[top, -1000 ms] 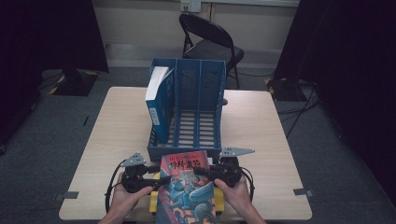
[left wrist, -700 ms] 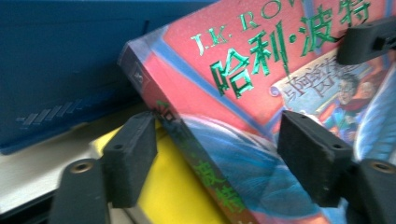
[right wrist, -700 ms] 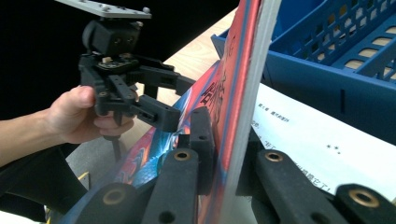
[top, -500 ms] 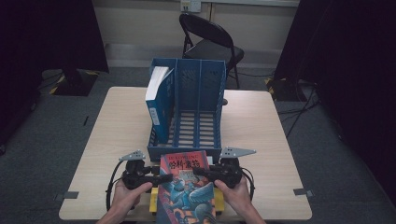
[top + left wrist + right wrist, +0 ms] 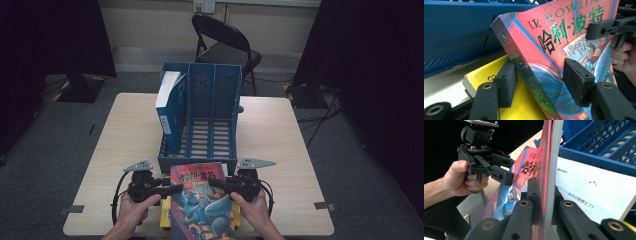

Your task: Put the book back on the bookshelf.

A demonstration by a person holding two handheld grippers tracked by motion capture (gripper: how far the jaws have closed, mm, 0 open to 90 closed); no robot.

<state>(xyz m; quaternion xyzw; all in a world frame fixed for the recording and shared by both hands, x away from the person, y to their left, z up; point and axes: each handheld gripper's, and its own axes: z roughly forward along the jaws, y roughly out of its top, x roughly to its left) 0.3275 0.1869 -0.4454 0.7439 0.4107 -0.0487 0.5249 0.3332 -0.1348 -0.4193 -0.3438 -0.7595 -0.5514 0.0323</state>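
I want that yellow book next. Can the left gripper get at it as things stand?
Probably not yet. The red book lies over the yellow book and sits between the left gripper's pads, which have just been closing. The right gripper clamps its cover.

Your high view is dim all round: black curtains swallow both sides, and only the pale worktop (image 5: 280,130) catches soft overhead light, with faint shadow under the blue rack (image 5: 200,125). In your left gripper view the glossy book cover (image 5: 564,37) is sharp and shows a slight sheen, while the near pads (image 5: 576,80) go soft. Your right gripper view is bright on the white page (image 5: 594,192), black at its top left.
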